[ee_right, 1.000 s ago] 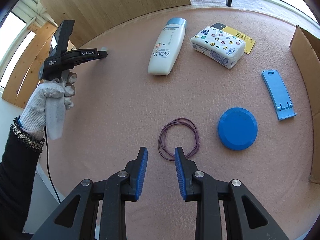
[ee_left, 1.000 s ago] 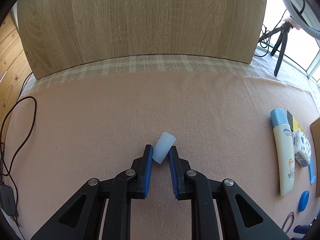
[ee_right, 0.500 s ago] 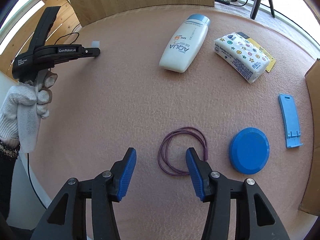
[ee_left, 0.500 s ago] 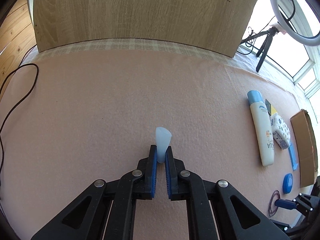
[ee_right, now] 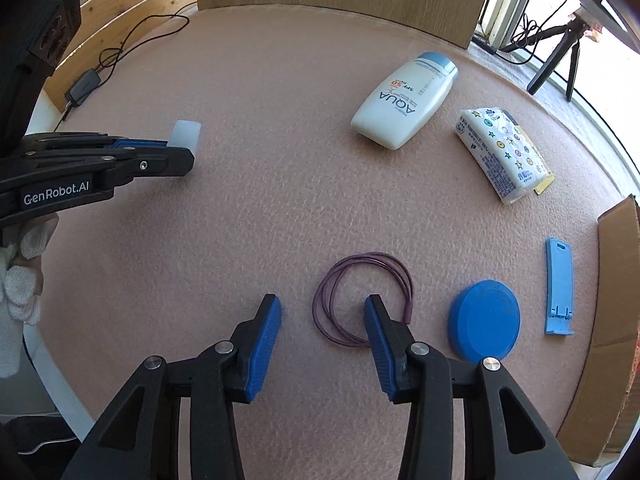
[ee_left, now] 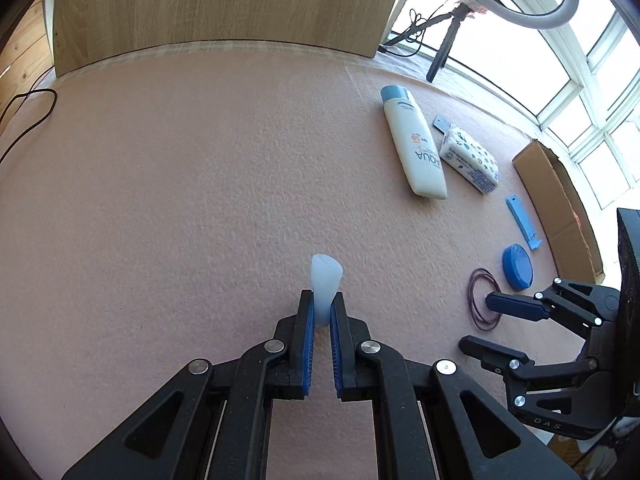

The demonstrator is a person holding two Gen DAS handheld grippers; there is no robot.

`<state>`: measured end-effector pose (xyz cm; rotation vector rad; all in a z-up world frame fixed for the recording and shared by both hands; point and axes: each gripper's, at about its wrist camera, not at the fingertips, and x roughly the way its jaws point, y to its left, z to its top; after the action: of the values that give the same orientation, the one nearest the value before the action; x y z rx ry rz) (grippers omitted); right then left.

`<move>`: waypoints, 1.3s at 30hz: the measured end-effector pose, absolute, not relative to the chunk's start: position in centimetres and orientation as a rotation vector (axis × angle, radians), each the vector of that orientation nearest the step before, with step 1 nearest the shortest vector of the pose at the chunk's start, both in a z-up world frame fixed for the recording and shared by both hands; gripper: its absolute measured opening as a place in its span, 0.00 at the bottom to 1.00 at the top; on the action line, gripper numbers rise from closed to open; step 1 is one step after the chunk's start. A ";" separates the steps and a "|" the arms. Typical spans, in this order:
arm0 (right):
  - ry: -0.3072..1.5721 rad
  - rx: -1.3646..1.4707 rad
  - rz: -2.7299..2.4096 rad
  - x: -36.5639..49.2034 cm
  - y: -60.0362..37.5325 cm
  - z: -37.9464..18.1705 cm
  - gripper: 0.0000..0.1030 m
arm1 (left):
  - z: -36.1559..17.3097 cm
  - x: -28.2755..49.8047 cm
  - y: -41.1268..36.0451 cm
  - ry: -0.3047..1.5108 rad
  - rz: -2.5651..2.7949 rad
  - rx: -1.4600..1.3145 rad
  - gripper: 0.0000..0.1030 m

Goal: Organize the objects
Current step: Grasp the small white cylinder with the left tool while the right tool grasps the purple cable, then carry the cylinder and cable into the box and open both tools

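Left tool: pressed onto a small translucent white cap, which is pinched between the blue pads at lower centre of the left wrist view. In the right wrist view the same tool comes in from the left edge, held by a white-gloved hand, with the cap at its tip.

Right tool: spread wide at the bottom of the right wrist view, holding nothing. Its right finger sits inside the loop of a purple hair tie; its left finger lies outside the loop.

Surface: covered in pink felt-like cloth that fills most of both views.

White lotion bottle: lies flat at upper right of the right wrist view, blue cap pointing away, the word AQUA on its side.

Tissue pack: white with coloured stars and dots, just right of the bottle, lying over a yellow card.

Blue round lid: flat on the cloth, just right of the hair tie.

Light blue phone stand: flat, right of the lid, near the right edge.

Cardboard box: its brown wall rises along the right edge.

Wooden board: stands upright along the far side, at the top of the left wrist view.

Black cable: runs along the upper left of the right wrist view.
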<state>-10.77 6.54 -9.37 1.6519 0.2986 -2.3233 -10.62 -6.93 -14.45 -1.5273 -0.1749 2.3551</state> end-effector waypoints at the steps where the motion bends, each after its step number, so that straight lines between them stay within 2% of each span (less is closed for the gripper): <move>1: 0.297 1.651 -2.322 -10.8 6.6 -9.3 0.27 | -14.4 -10.0 -6.7 -0.176 2.352 -1.526 0.07; 5: 0.246 1.669 -2.312 -10.5 7.4 -9.5 0.15 | -14.2 -8.4 -5.7 -0.186 2.337 -1.530 0.07; 7: 0.169 1.691 -2.309 -10.9 8.1 -9.5 0.06 | -14.1 -7.9 -5.4 -0.193 2.334 -1.529 0.07; 9: 0.089 1.707 -2.303 -10.8 9.0 -9.4 0.03 | -13.8 -7.5 -4.9 -0.190 2.337 -1.524 0.07; 17: -0.089 1.663 -2.315 -8.9 11.6 -7.8 0.03 | -12.7 -6.4 -2.9 -0.178 2.351 -1.497 0.07; 26: -0.258 1.501 -2.422 -6.9 17.3 -1.8 0.03 | -10.7 -5.8 1.3 -0.170 2.331 -1.438 0.07; 32: -0.335 1.439 -2.538 -5.9 22.8 1.0 0.03 | -8.8 -5.9 5.7 -0.143 2.293 -1.377 0.07; 39: -0.397 1.444 -2.672 -4.4 29.8 1.8 0.03 | -7.3 -6.2 12.5 -0.112 2.215 -1.316 0.07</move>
<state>-4.45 29.82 1.75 1.4444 -0.3971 -2.6715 -6.24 12.53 -7.34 -1.3163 -0.1122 2.2150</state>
